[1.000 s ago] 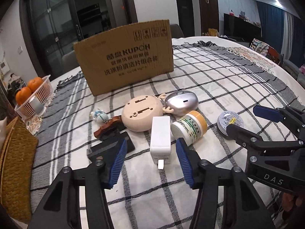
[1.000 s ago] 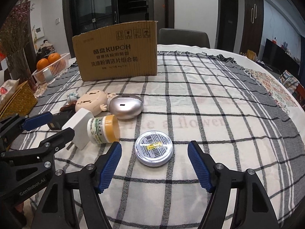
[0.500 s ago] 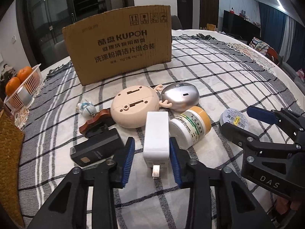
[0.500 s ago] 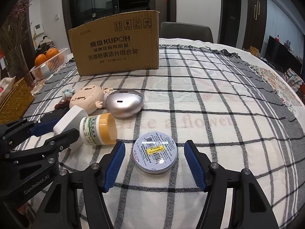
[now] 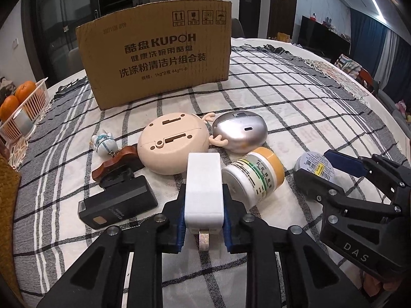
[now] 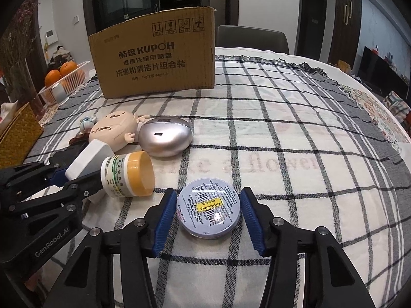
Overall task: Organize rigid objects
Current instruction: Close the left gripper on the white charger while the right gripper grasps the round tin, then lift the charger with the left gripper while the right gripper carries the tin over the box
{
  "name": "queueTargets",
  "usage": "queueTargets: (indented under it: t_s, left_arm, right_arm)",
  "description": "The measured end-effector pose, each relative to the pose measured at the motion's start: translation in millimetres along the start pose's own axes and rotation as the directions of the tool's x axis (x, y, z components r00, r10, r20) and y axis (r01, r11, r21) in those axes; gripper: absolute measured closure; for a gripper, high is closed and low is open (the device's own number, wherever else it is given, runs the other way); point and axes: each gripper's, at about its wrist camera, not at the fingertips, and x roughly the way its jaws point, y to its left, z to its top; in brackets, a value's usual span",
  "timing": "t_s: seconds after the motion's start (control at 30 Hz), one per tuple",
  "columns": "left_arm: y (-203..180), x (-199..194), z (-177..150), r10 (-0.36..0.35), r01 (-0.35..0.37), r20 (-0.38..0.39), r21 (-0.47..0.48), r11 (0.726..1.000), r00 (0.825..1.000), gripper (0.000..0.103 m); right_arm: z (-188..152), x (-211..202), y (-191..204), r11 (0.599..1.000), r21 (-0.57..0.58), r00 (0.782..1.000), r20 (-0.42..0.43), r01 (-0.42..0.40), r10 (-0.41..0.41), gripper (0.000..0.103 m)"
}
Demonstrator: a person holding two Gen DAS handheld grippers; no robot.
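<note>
home dining room | checked tablecloth (image 6: 282, 128) | orange basket (image 6: 66, 82) | TV (image 5: 323, 41)

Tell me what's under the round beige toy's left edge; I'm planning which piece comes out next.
A brown wooden piece runs under the beige toy, beside a small figurine. How far it reaches underneath is covered.

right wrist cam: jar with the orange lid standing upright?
No. The jar with the orange lid lies on its side on the checked cloth, lid end facing the round tin.

Left gripper (image 5: 203, 214) fingers (image 5: 180, 220) clamp the white charger (image 5: 203, 190) on the checked cloth (image 5: 295, 107).
</note>
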Motion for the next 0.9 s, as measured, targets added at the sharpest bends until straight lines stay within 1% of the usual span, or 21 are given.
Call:
queueTargets:
  t_s: [0.33,0.53,0.7,0.9]
  left_arm:
    - [1.5,-4.2,-2.1,-0.015,0.015,0.019,-0.01,1.0,1.0,0.08]
    - [1.2,-20.8,-0.6,-0.001,0.001,0.062,-0.002,1.0,0.998,0.08]
    - [5.0,-35.8,5.2,0.005,-0.003,0.084,-0.022,1.0,0.996,0.08]
    - [14.6,-55.8,15.2,0.021,-0.014,0.127,-0.06,0.998,0.992,0.08]
  right_arm:
    - [0.7,-4.2,2.3,1.0,-0.016,1.0,0.017,0.018,-0.018,0.051]
    - [3.6,-13.6,1.5,1.0,-0.014,0.999,0.038,0.021,-0.02,0.051]
    - [10.2,-25.4,4.2,1.0,-0.014,0.998,0.068,0.008,-0.007,0.051]
    - [23.6,-42.3,11.1,1.0,-0.017,0.992,0.124,-0.006,0.008,0.051]
